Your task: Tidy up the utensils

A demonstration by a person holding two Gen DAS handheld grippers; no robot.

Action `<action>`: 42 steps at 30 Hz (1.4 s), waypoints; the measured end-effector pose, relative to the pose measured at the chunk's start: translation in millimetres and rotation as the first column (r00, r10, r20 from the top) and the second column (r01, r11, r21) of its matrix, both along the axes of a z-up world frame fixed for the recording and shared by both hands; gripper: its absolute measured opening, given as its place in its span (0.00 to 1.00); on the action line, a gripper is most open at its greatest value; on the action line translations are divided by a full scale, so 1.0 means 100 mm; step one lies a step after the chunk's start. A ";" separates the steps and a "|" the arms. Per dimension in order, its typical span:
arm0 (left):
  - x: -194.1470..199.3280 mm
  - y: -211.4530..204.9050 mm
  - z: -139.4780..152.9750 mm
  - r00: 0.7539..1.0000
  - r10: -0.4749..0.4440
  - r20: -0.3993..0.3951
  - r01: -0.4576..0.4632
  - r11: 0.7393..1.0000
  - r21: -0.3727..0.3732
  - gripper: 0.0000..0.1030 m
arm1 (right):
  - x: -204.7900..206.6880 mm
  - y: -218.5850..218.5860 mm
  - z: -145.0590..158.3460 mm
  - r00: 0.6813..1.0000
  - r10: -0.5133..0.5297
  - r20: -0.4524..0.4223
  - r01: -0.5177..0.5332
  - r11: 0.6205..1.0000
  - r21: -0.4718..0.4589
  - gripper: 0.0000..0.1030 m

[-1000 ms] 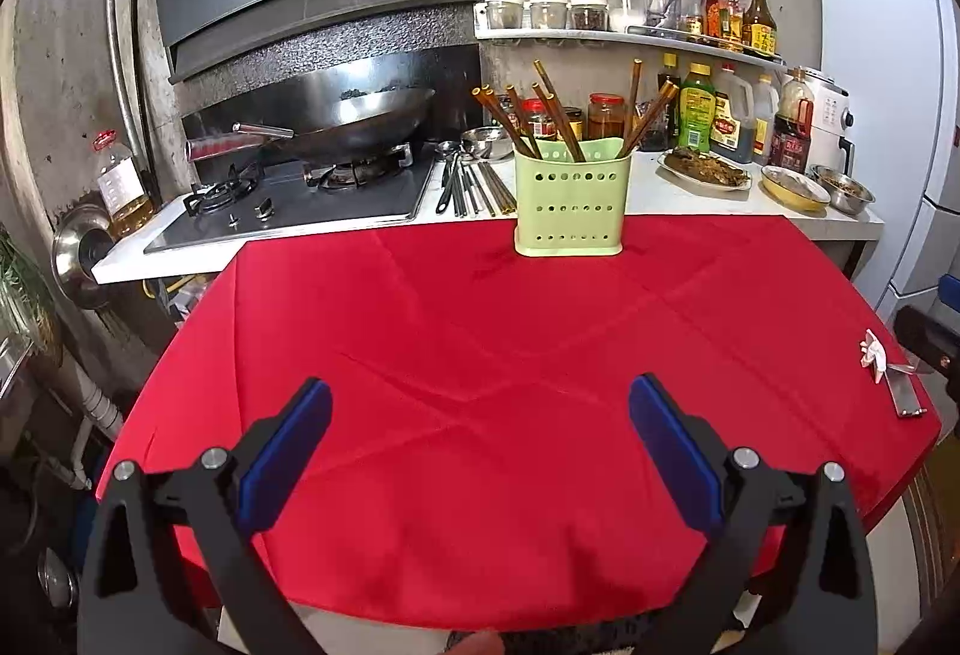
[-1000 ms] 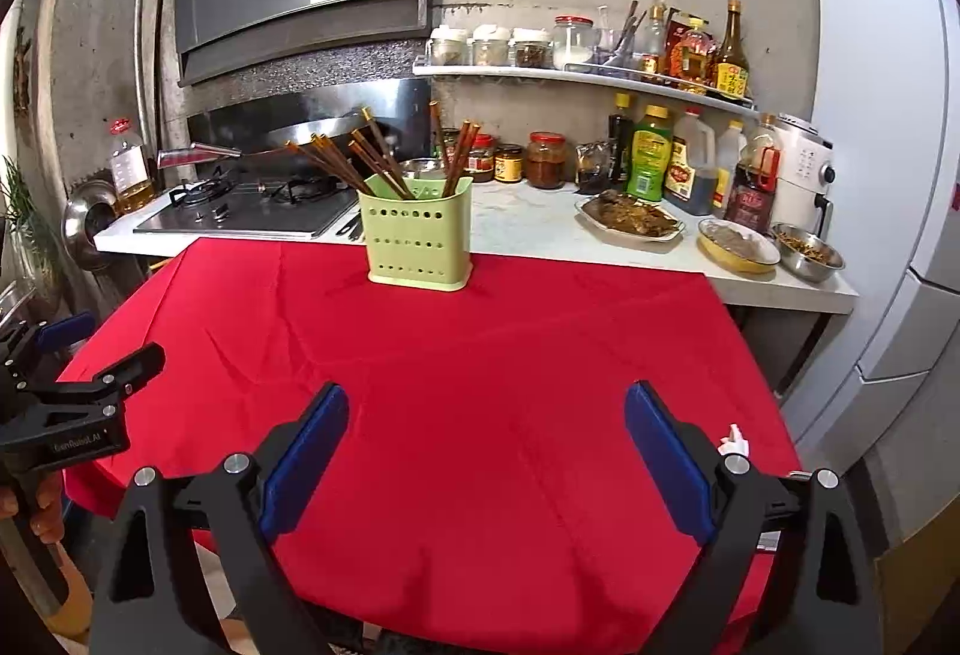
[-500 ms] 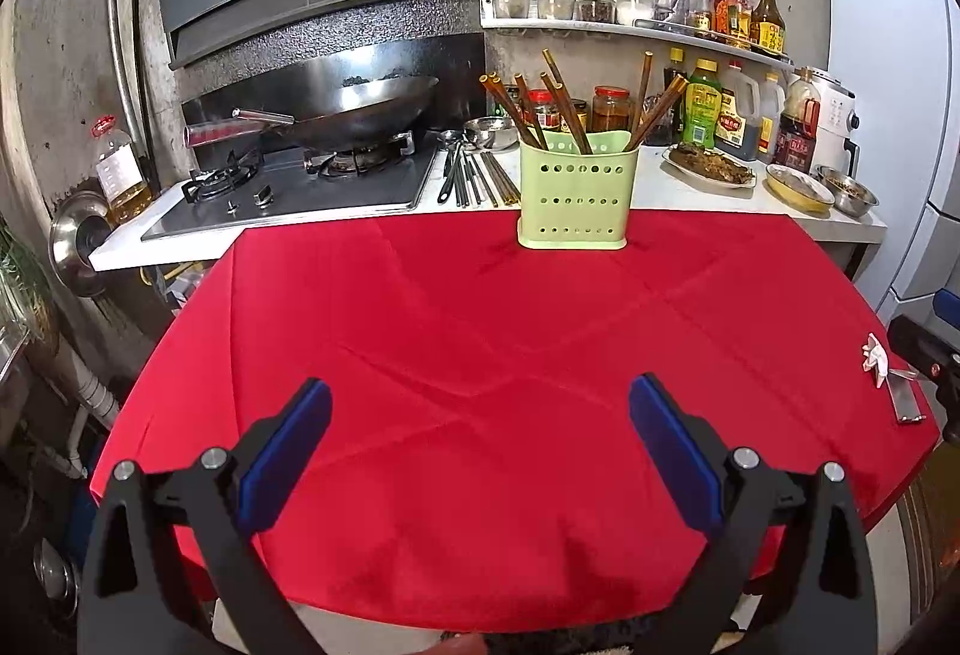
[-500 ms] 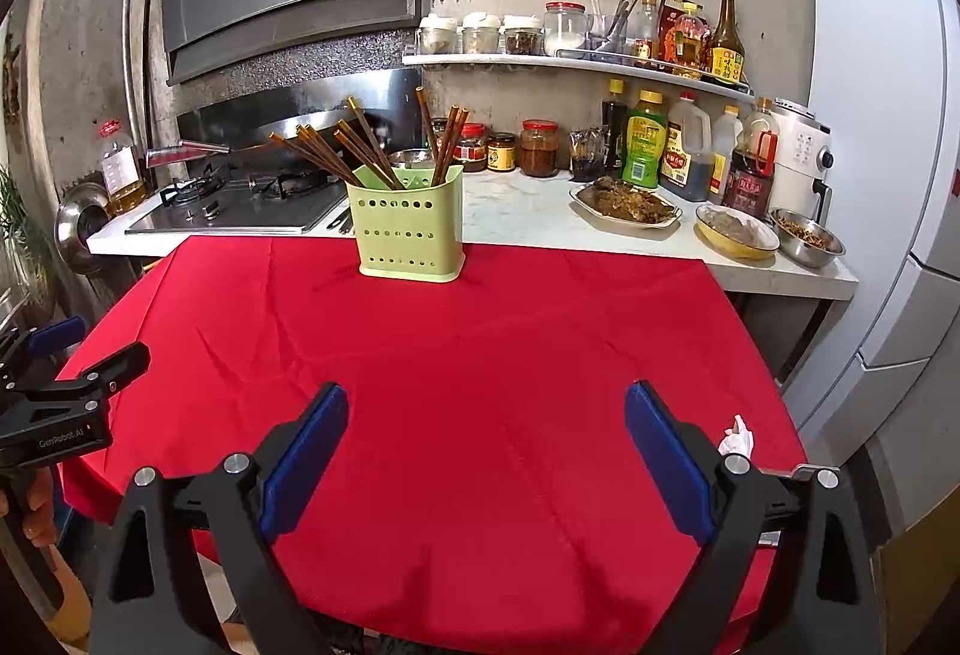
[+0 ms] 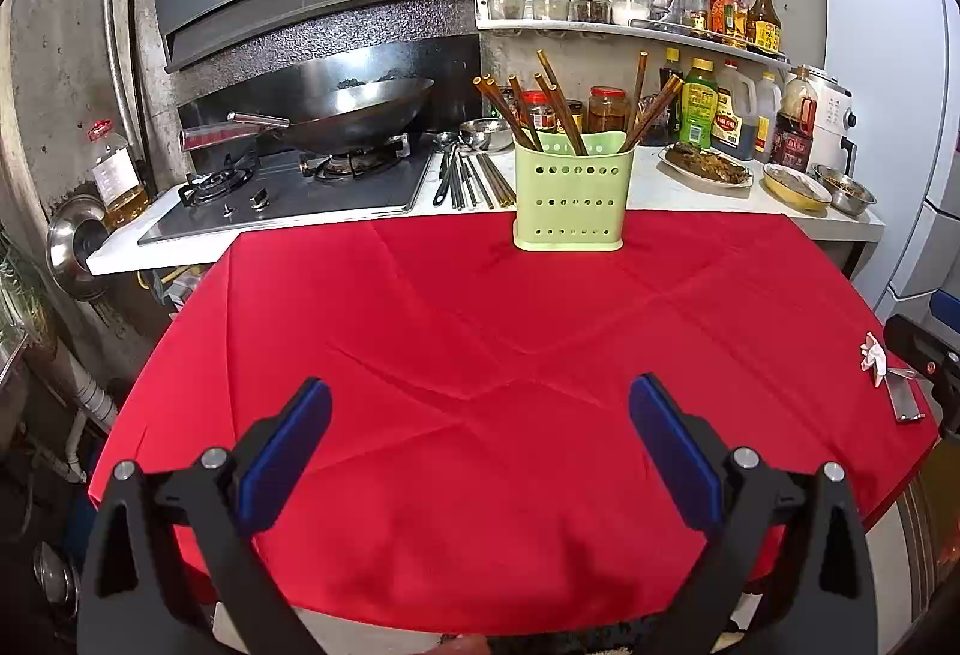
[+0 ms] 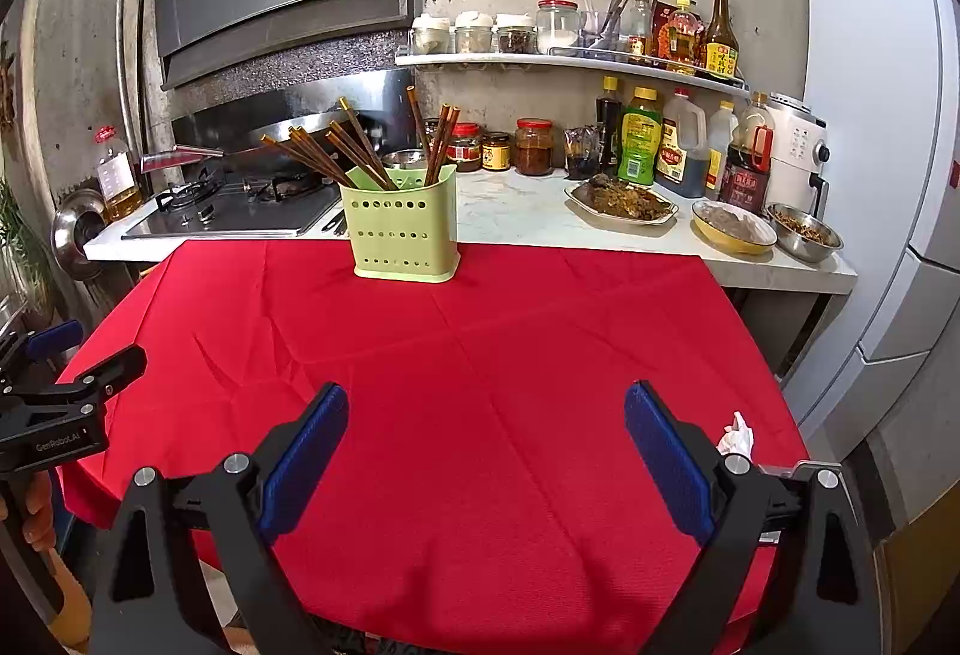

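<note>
A light green perforated utensil holder (image 5: 570,193) stands at the far edge of the red tablecloth (image 5: 480,355), with several brown chopsticks (image 5: 540,109) leaning in it. It also shows in the right wrist view (image 6: 403,229) with its chopsticks (image 6: 336,151). Loose metal utensils and chopsticks (image 5: 471,175) lie on the counter behind it, left of the holder. My left gripper (image 5: 480,415) is open and empty above the near part of the table. My right gripper (image 6: 486,415) is open and empty, likewise near the front.
A wok (image 5: 354,109) sits on the gas stove (image 5: 288,193) at the back left. Sauce bottles, jars and food dishes (image 6: 624,202) line the counter at the back right. A white scrap and metal clip (image 5: 894,379) lie at the table's right edge. A fridge (image 6: 888,115) stands right.
Both grippers have risen or tilted slightly, so the holder sits a little lower in each view. Both stay open and empty.
</note>
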State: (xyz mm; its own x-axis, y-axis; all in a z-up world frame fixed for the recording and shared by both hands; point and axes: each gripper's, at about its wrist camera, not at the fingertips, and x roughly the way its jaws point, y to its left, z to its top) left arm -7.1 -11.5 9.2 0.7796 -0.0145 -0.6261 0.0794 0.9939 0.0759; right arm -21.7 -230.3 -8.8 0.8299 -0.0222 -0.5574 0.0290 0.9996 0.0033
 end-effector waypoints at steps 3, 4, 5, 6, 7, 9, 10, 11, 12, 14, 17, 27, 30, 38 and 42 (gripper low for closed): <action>0.00 -0.01 0.00 1.000 -0.002 -0.002 0.002 1.000 -0.004 0.94 | 0.00 -0.01 0.00 1.000 0.001 -0.001 -0.001 1.000 0.000 0.90; 0.00 -0.01 0.00 1.000 -0.002 -0.002 0.002 1.000 -0.002 0.94 | 0.00 -0.01 0.00 1.000 0.000 -0.001 0.000 1.000 0.001 0.90; 0.00 -0.01 0.00 1.000 -0.002 -0.002 0.002 1.000 -0.001 0.94 | 0.00 -0.02 -0.01 1.000 0.000 -0.001 0.000 1.000 0.001 0.90; 0.00 -0.01 0.00 1.000 -0.001 -0.002 0.001 1.000 -0.002 0.94 | 0.00 -0.02 0.00 1.000 0.000 -0.001 0.000 1.000 0.000 0.90; 0.00 -0.01 0.00 1.000 -0.001 -0.002 0.001 1.000 -0.002 0.94 | 0.00 -0.01 0.00 1.000 0.000 -0.001 0.000 1.000 0.001 0.90; 0.00 -0.01 0.00 1.000 -0.002 -0.002 0.002 1.000 -0.002 0.94 | 0.00 -0.02 0.00 1.000 -0.001 0.001 0.001 1.000 0.001 0.90; 0.00 0.00 0.00 1.000 -0.003 -0.002 0.003 1.000 -0.003 0.94 | 0.00 -0.03 0.00 1.000 -0.001 0.002 0.001 1.000 0.001 0.90; 0.00 0.00 0.01 1.000 -0.003 -0.001 0.003 1.000 -0.003 0.94 | 0.00 -0.03 -0.01 1.000 -0.002 0.003 0.002 1.000 0.002 0.90; 0.00 0.00 0.01 1.000 -0.002 0.000 0.002 1.000 -0.001 0.94 | 0.00 -0.04 -0.02 1.000 -0.003 0.004 0.003 1.000 0.003 0.90; 0.00 -0.01 0.01 1.000 0.001 0.001 -0.001 1.000 -0.002 0.94 | 0.00 -0.05 -0.02 1.000 -0.003 0.004 0.003 1.000 0.004 0.90; 0.01 -0.01 0.02 1.000 0.003 0.002 -0.003 1.000 0.001 0.94 | 0.00 -0.05 -0.02 1.000 -0.003 0.003 0.003 1.000 0.004 0.90; 0.02 0.00 0.02 1.000 -0.001 0.001 0.001 1.000 0.004 0.94 | 0.00 -0.05 -0.02 1.000 -0.003 0.003 0.003 1.000 0.005 0.90; 0.02 0.00 0.02 1.000 -0.002 0.000 0.002 1.000 0.003 0.94 | 0.00 -0.06 -0.04 1.000 -0.003 -0.001 0.003 1.000 0.004 0.90; 0.03 0.01 0.01 1.000 -0.002 -0.001 0.002 1.000 0.007 0.94 | 0.01 -0.06 -0.03 1.000 -0.005 -0.004 0.005 1.000 0.004 0.90; 0.03 0.01 0.01 1.000 0.000 -0.001 0.000 1.000 0.011 0.94 | 0.01 -0.07 -0.04 1.000 -0.006 -0.009 0.006 1.000 0.003 0.90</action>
State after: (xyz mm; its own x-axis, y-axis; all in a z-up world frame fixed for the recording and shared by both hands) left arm -3.9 -10.7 9.8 0.7787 -0.0076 -0.6274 0.0793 0.9931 0.0865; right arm -21.1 -237.4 -13.2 0.8246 -0.0255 -0.5652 0.0351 0.9994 0.0061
